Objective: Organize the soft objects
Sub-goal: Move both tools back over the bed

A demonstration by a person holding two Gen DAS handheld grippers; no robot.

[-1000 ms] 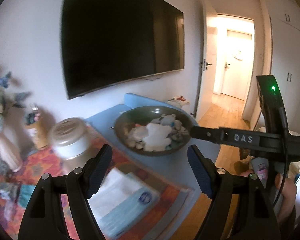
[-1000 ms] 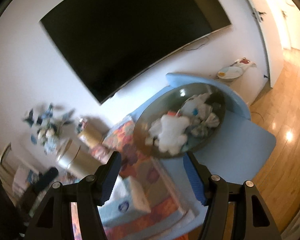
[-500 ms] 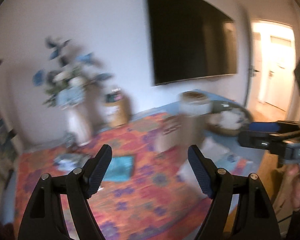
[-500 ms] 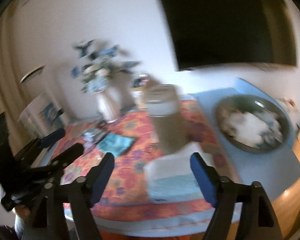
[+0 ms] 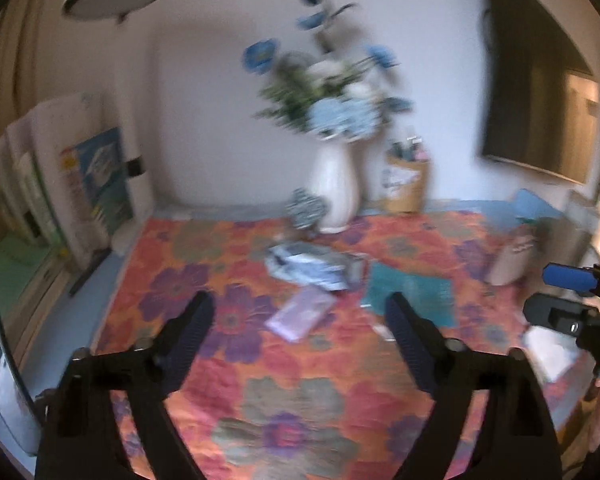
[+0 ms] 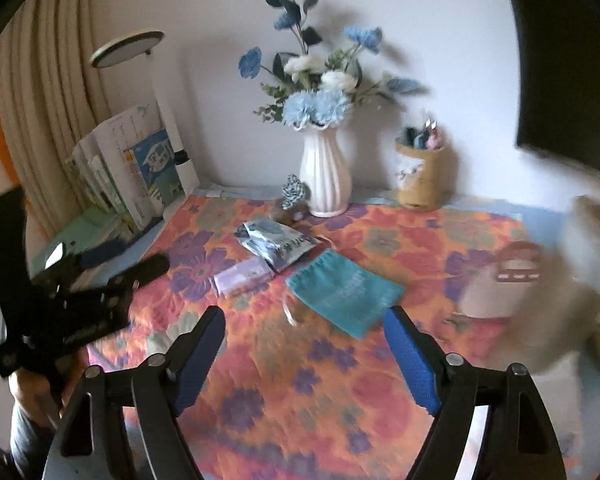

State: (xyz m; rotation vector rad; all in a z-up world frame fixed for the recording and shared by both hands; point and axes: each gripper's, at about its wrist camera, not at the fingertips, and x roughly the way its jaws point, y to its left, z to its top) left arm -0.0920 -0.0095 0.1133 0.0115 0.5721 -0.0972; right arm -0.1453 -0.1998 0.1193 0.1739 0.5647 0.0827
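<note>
A teal drawstring pouch (image 6: 344,294) lies on the floral tablecloth (image 6: 340,380), also in the left wrist view (image 5: 410,294). Beside it lie a crumpled blue-white bag (image 6: 276,242) (image 5: 308,266) and a flat lilac packet (image 6: 242,276) (image 5: 300,316). A small blue-white knitted thing (image 6: 294,192) sits by the vase. My right gripper (image 6: 304,354) is open and empty, above the cloth just in front of the teal pouch. My left gripper (image 5: 300,340) is open and empty, above the cloth near the lilac packet.
A white vase of blue and white flowers (image 6: 324,176) and a tan pen cup (image 6: 420,176) stand at the back wall. Books (image 6: 128,172) lean at the left with a lamp (image 6: 128,46). A blurred canister (image 6: 496,280) stands at the right.
Both grippers have swung left, away from the bowl of soft things and the TV, to face the vase and the pouches on the cloth. Both stay open.
</note>
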